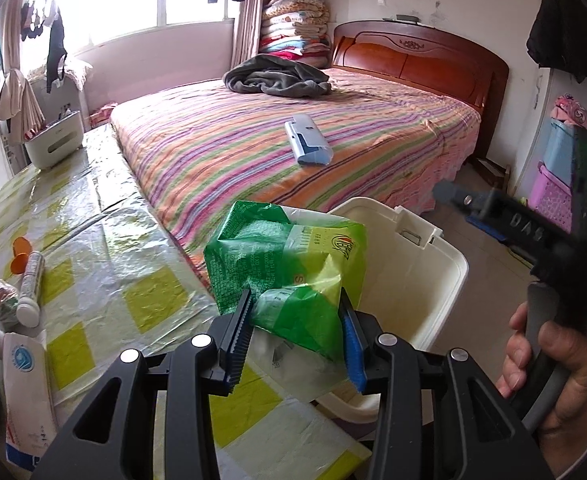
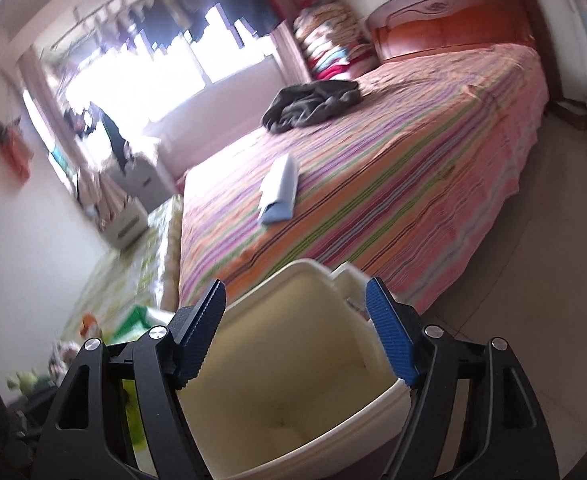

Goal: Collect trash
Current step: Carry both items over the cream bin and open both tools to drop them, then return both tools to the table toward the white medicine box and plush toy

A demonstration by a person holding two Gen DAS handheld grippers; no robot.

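A green wrapper (image 1: 289, 256) is gripped by the left claw (image 1: 297, 340) just above the empty bin (image 1: 433, 280); the right claw (image 2: 295, 332) is spread open, and a tube (image 1: 31, 288) remains on the bench (image 1: 105, 280).

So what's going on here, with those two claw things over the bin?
A person is clearing trash with a handheld claw in each hand. The left claw grips a crumpled green wrapper at the rim of a cream bin beside the table. The right claw is open and empty above the bin, which looks empty inside.
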